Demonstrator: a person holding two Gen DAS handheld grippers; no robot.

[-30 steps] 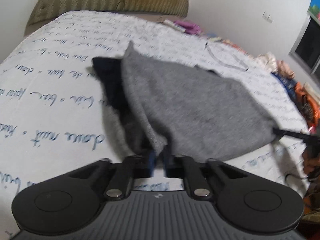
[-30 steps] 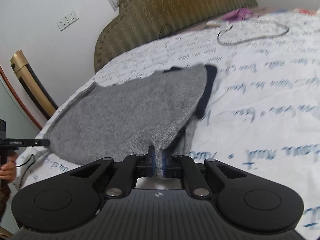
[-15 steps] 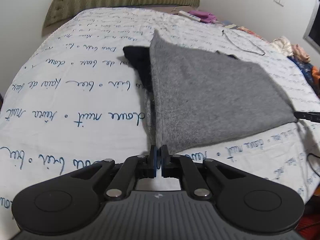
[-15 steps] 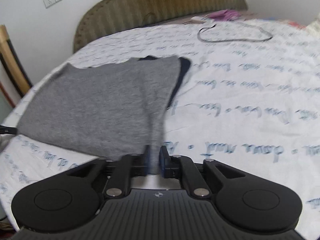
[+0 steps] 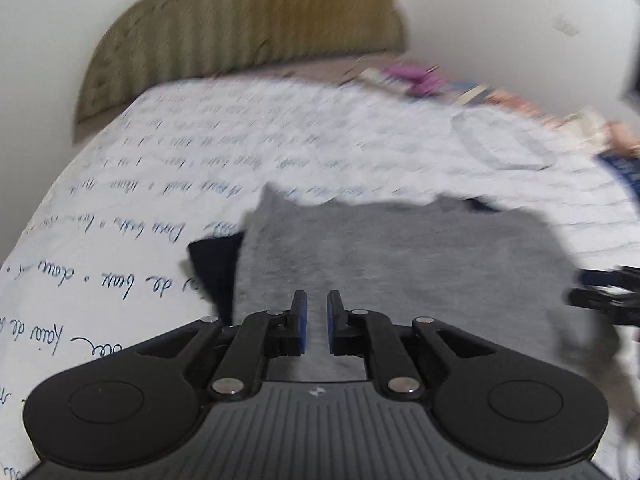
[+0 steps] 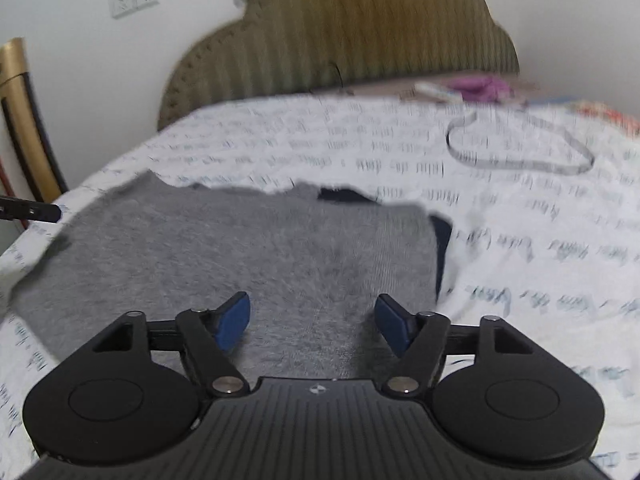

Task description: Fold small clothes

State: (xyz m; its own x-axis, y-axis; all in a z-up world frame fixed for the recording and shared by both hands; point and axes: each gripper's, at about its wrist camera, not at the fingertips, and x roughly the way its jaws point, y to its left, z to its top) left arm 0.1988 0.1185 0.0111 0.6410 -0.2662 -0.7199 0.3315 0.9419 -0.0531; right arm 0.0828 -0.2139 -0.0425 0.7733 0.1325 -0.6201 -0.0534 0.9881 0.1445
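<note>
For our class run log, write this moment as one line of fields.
stage: fold released | garment: flat on bed | left gripper: nearly shut, empty | right gripper: opening, empty

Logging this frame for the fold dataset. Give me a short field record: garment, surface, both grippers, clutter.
garment: grey sweater lying folded and flat, dark navy part showing at its edge
surface: white bedsheet with blue handwriting print
left gripper: small gap between pads, nothing held, above the sweater
right gripper: jaws opening, nothing between them, above the sweater
clutter: grey loop on the sheet, purple item near the headboard
</note>
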